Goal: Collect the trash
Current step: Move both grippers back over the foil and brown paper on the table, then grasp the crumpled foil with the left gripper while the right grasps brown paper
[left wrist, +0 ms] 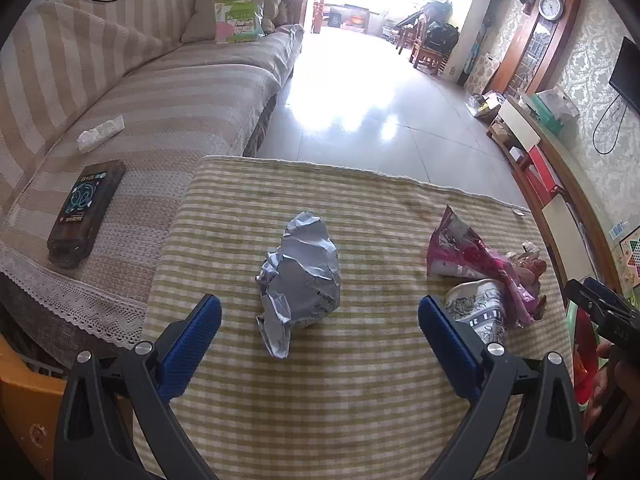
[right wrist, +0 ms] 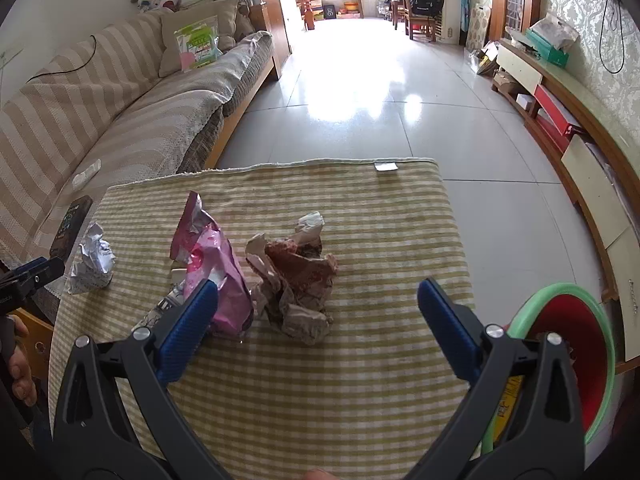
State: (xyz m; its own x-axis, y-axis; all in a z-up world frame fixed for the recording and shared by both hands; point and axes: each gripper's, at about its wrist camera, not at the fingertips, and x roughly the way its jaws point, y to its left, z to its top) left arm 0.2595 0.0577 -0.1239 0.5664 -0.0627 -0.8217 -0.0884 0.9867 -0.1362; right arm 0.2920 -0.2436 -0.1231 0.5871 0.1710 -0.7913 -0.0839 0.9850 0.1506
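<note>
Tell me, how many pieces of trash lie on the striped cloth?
4: a silver foil ball at the left, a pink wrapper in the middle, a printed paper cup lying under it, and brown crumpled paper at the right. Smaller scraps may be hidden beneath them.

Each claw (left wrist: 320,312): 2 blue ribbed pads (left wrist: 188,346), black arms w/ silver screws.
</note>
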